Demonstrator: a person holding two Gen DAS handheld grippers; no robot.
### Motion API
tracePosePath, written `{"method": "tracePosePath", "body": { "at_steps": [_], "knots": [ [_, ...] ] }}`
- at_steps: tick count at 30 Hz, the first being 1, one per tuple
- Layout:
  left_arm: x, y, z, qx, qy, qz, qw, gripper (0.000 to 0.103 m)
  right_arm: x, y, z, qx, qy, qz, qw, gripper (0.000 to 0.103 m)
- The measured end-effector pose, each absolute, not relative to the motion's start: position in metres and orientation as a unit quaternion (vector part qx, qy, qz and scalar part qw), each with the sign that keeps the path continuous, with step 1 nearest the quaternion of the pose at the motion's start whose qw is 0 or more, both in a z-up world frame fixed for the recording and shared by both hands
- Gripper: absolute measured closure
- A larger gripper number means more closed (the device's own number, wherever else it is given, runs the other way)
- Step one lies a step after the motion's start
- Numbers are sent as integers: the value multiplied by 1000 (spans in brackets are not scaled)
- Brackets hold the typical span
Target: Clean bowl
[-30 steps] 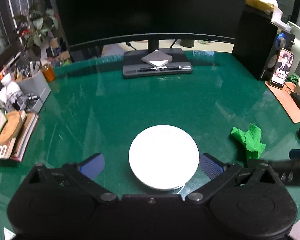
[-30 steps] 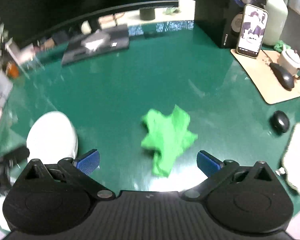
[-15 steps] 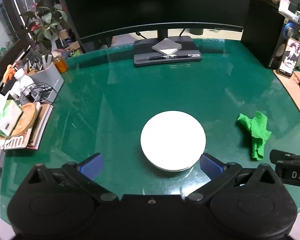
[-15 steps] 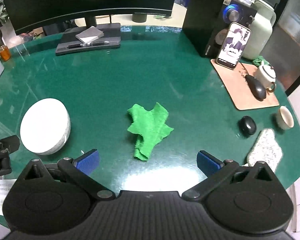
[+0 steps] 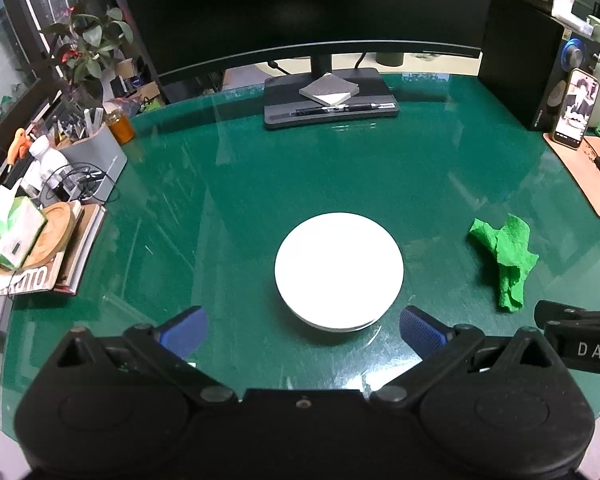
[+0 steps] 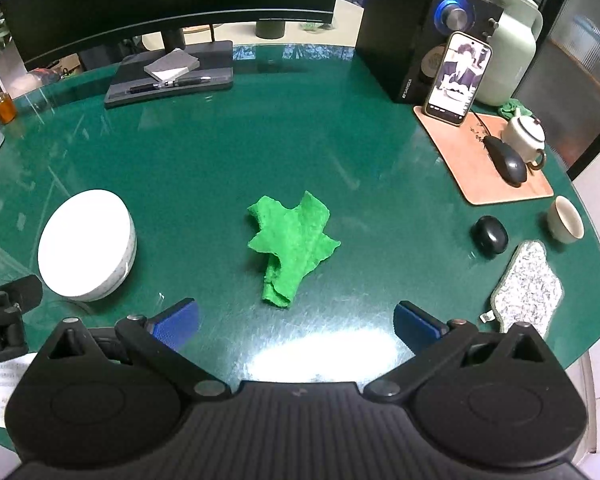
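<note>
A white bowl (image 5: pixel 339 270) stands upright on the green glass table (image 5: pixel 260 184). It also shows in the right wrist view (image 6: pixel 85 243) at the left. A crumpled green cloth (image 6: pixel 291 242) lies on the table to the bowl's right, and shows in the left wrist view (image 5: pixel 504 258). My left gripper (image 5: pixel 303 330) is open and empty, just short of the bowl's near rim. My right gripper (image 6: pixel 295 323) is open and empty, just short of the cloth's near end.
A monitor stand with a notepad and pen (image 5: pixel 330 98) is at the back. Books, tissues and a desk organiser (image 5: pixel 40 216) crowd the left edge. A phone (image 6: pixel 458 78), mouse (image 6: pixel 506 160), teapot (image 6: pixel 526 136), cup (image 6: pixel 566 220), a black case (image 6: pixel 489 235) and a speckled coaster (image 6: pixel 526 286) sit at the right.
Both grippers have pulled back and up from the table, so bowl and cloth look farther away. The bowl and cloth have not moved. Both grippers stay open.
</note>
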State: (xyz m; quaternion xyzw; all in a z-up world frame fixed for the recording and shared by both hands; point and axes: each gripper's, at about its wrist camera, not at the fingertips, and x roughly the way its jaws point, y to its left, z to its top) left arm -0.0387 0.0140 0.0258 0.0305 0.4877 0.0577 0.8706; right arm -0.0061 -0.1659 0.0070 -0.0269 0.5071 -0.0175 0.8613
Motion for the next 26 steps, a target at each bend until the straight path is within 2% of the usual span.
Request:
{"method": "tracePosePath", "body": {
  "at_steps": [26],
  "knots": [
    [-38, 11, 24, 21, 486, 45, 872, 0, -8, -166, 5, -22, 518, -11, 855, 0]
  ]
}}
